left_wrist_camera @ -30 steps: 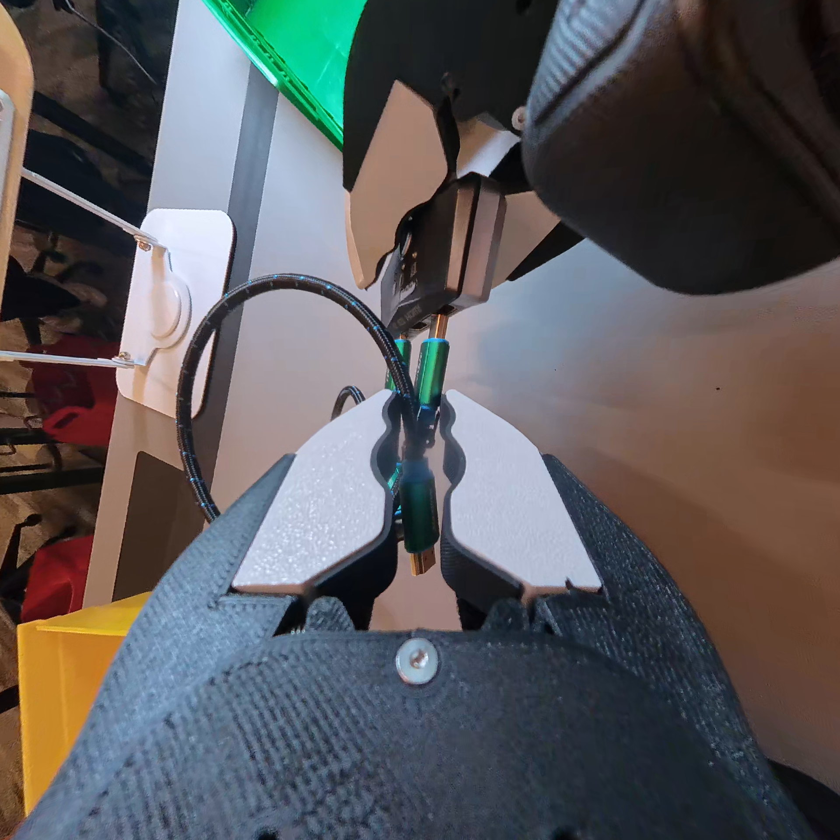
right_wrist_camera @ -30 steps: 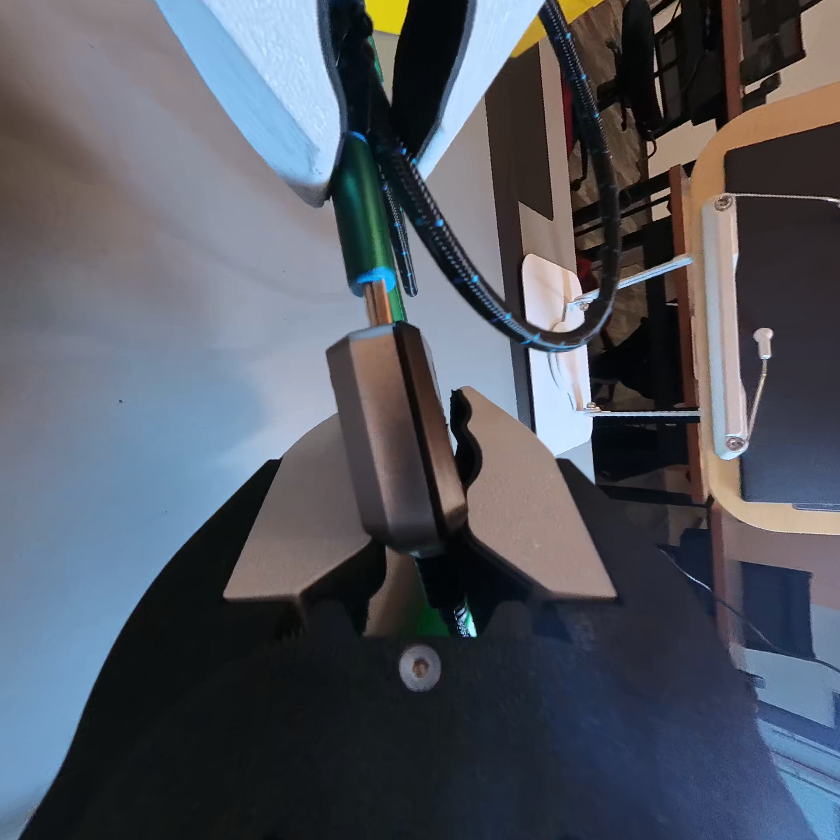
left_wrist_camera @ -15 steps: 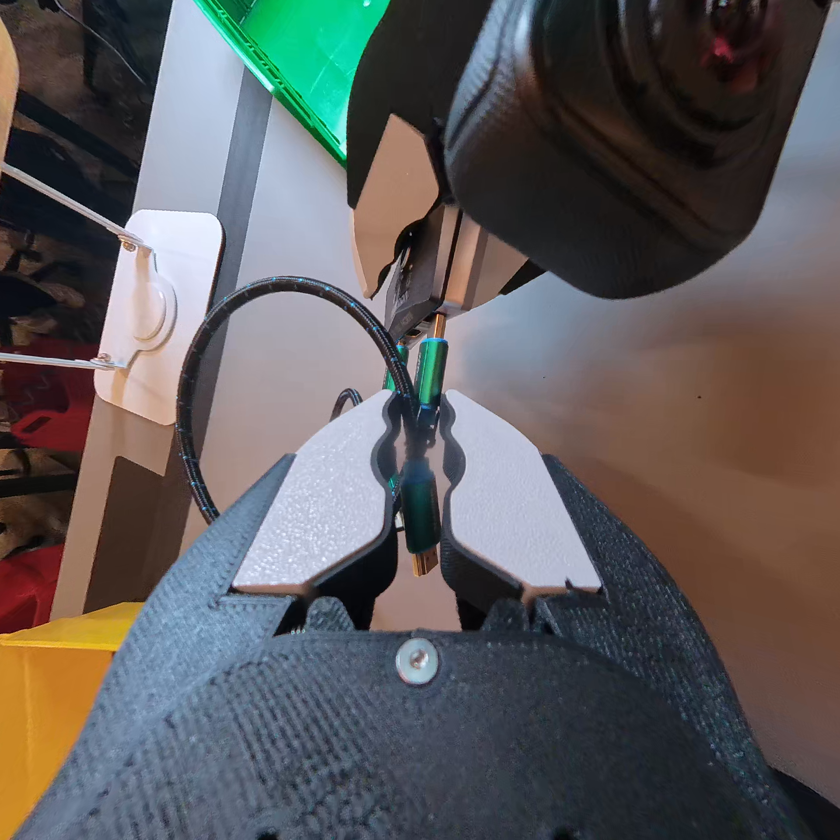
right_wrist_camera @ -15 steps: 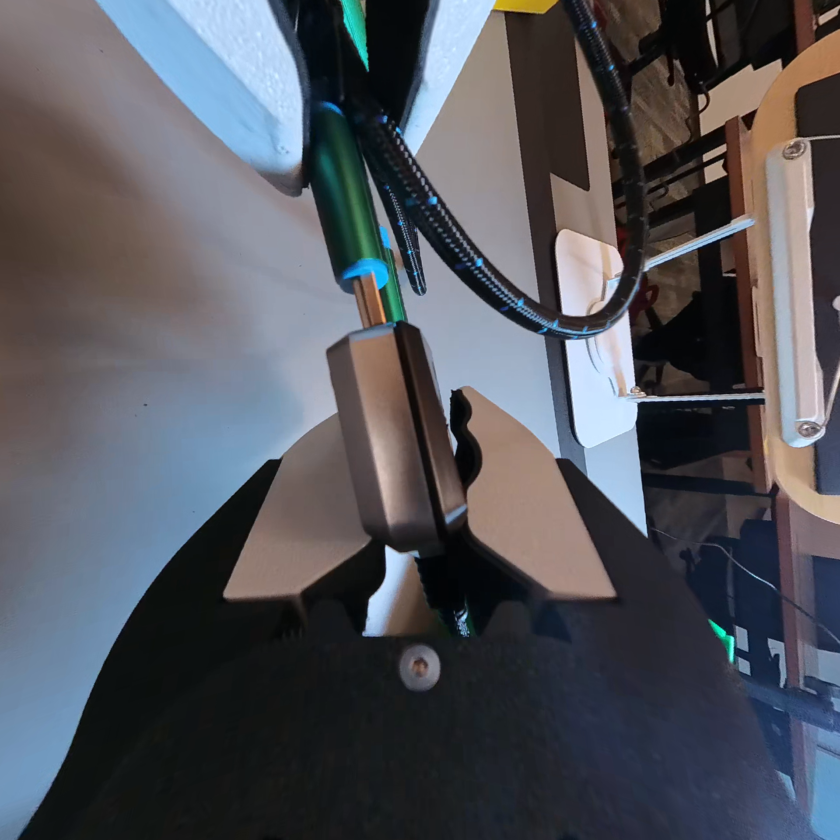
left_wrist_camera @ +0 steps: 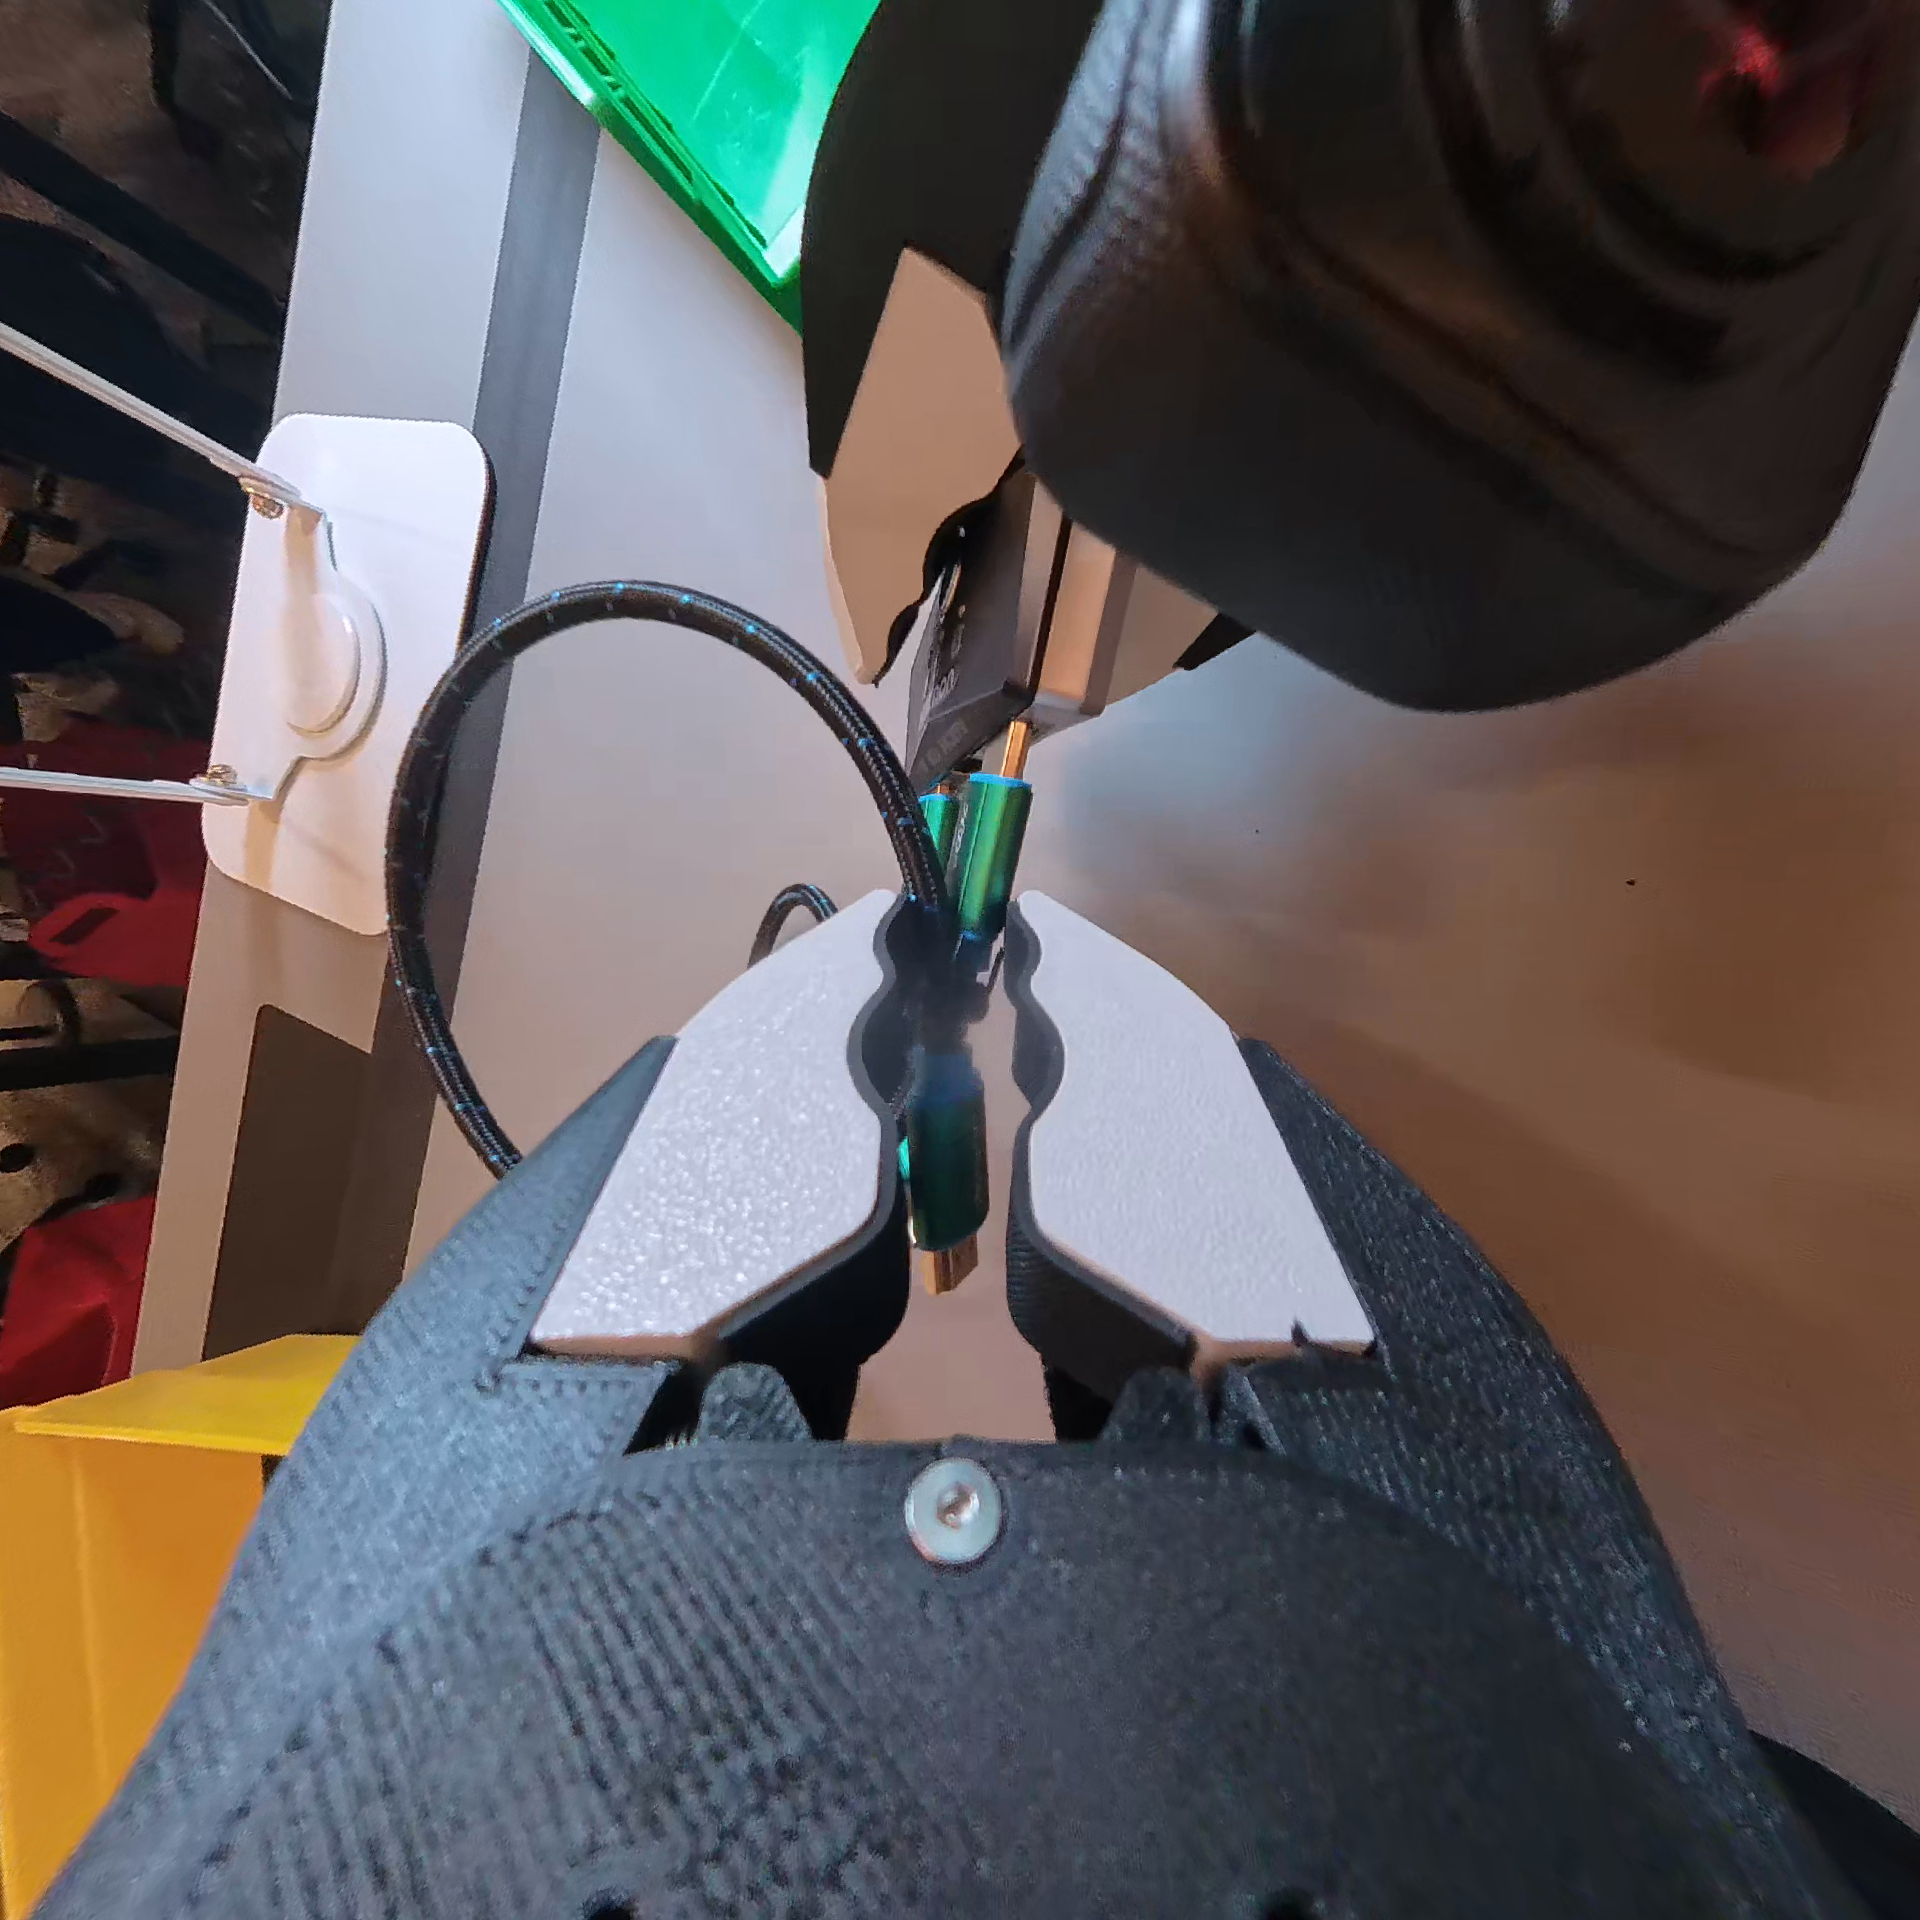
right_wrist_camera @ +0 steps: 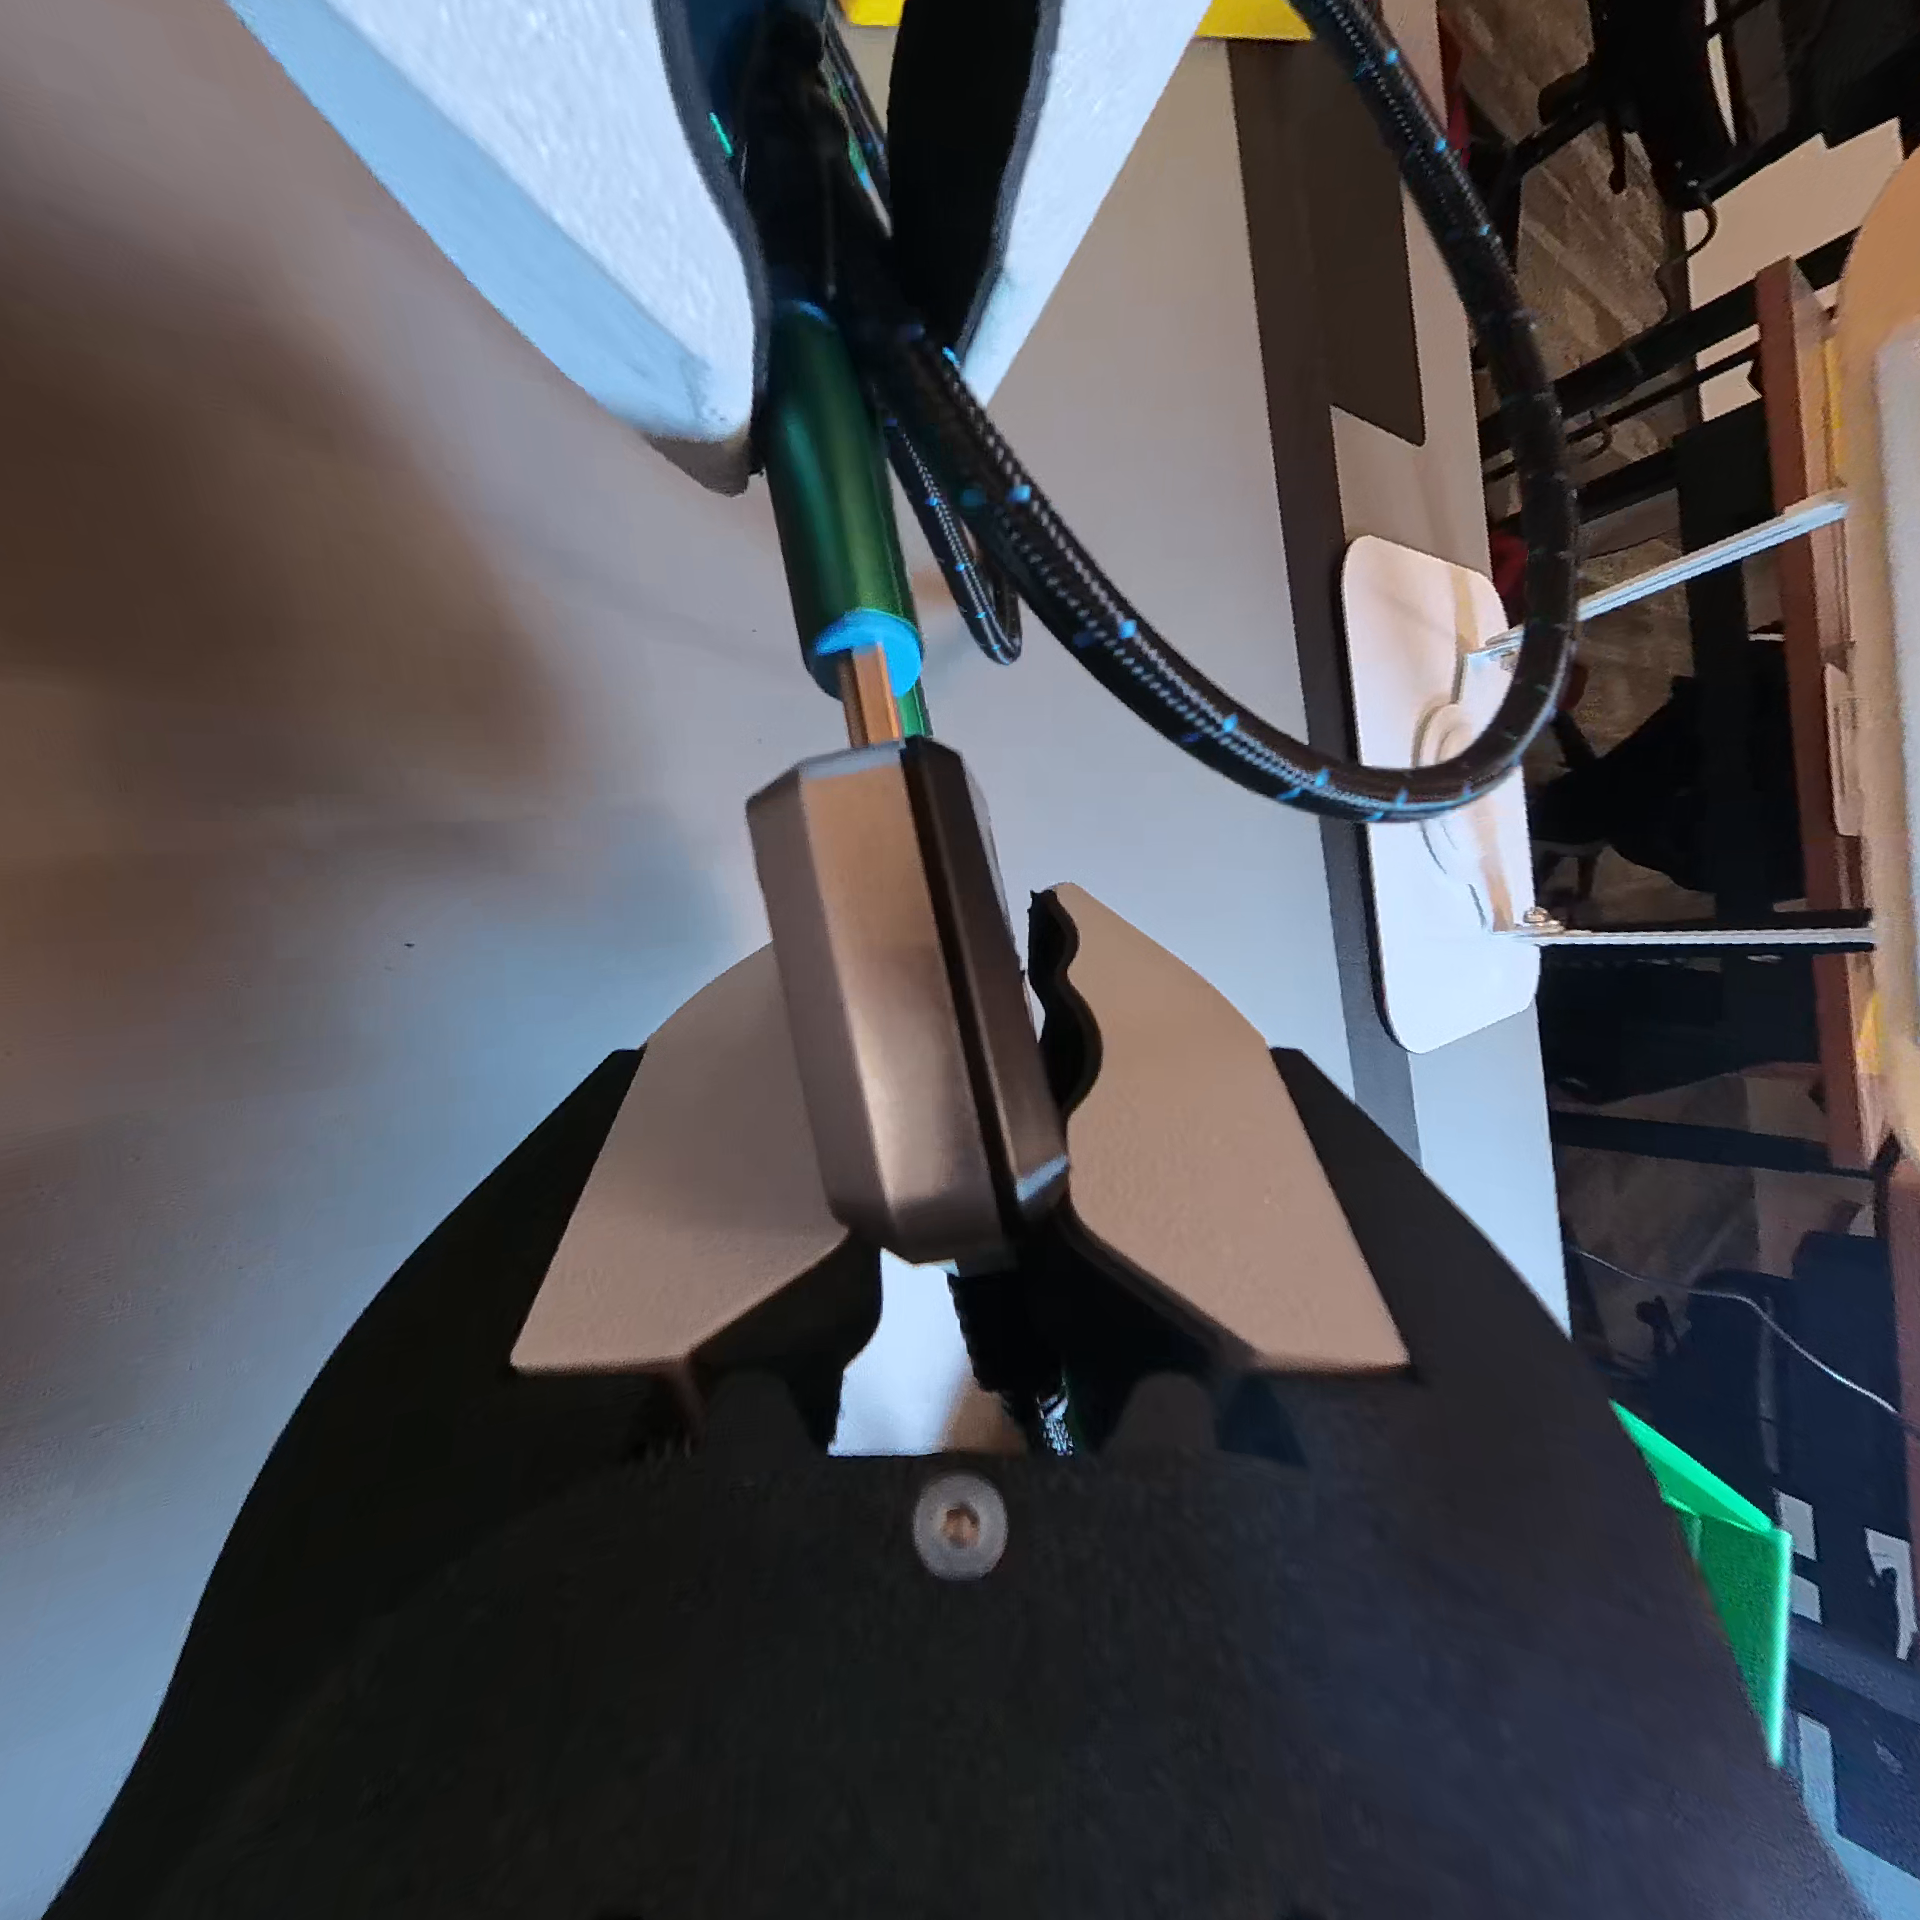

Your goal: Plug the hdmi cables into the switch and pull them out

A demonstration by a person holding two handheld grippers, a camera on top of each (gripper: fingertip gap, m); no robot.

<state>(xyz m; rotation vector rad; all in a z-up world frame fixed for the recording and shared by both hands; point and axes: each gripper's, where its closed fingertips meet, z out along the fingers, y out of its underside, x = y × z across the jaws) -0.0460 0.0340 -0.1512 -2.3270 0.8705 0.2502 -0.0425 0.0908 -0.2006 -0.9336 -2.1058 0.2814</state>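
Since the earlier frames the green plug (right_wrist_camera: 844, 540) slid partly out of the light, rigid switch (right_wrist_camera: 894, 997), which the right gripper (right_wrist_camera: 961, 1049) clamps, while the left gripper (left_wrist_camera: 951, 935) pinches the plug's stiff rear and the springy braided cable (left_wrist_camera: 447, 831).

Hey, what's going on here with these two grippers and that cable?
The right hand-held gripper clamps a small grey HDMI switch. The left hand-held gripper pinches a braided cable just behind its green plug, whose metal tip sits at the switch's port, partly exposed. A second green plug hangs loose between the left fingers.
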